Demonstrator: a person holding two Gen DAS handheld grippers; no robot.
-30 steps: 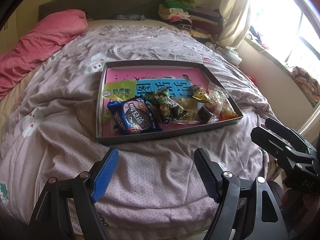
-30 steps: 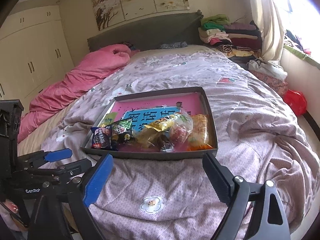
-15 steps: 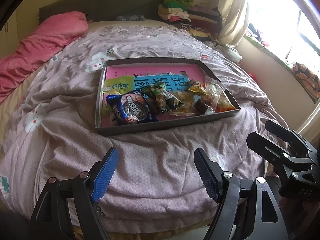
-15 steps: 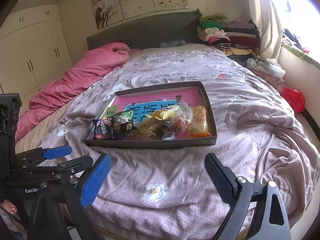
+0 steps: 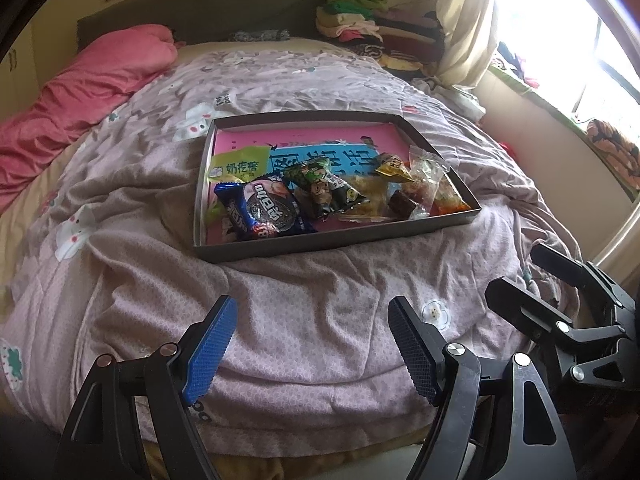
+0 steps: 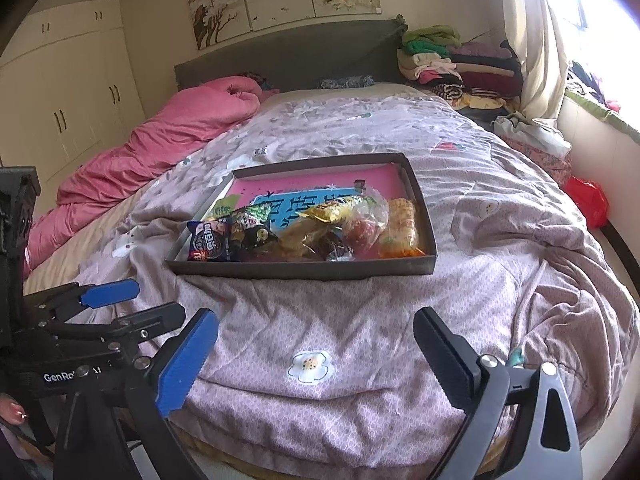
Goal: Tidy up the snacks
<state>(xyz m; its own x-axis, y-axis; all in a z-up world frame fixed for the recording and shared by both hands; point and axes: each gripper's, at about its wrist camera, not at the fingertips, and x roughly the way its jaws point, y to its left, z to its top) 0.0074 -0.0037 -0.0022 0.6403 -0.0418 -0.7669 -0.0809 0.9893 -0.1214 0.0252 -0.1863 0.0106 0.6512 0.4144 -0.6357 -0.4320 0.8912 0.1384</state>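
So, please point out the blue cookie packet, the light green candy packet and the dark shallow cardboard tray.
blue cookie packet (image 5: 266, 212), left wrist view, printed front.
light green candy packet (image 5: 236, 166), left wrist view, label middle.
dark shallow cardboard tray (image 6: 304, 270), right wrist view, near wall.

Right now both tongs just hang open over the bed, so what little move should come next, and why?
Probably ease the left tongs forward toward the blue cookie packet. Both they and the right tongs are open and empty, well short of the tray. The snacks lie heaped along its near side, and that packet lies at the left end.
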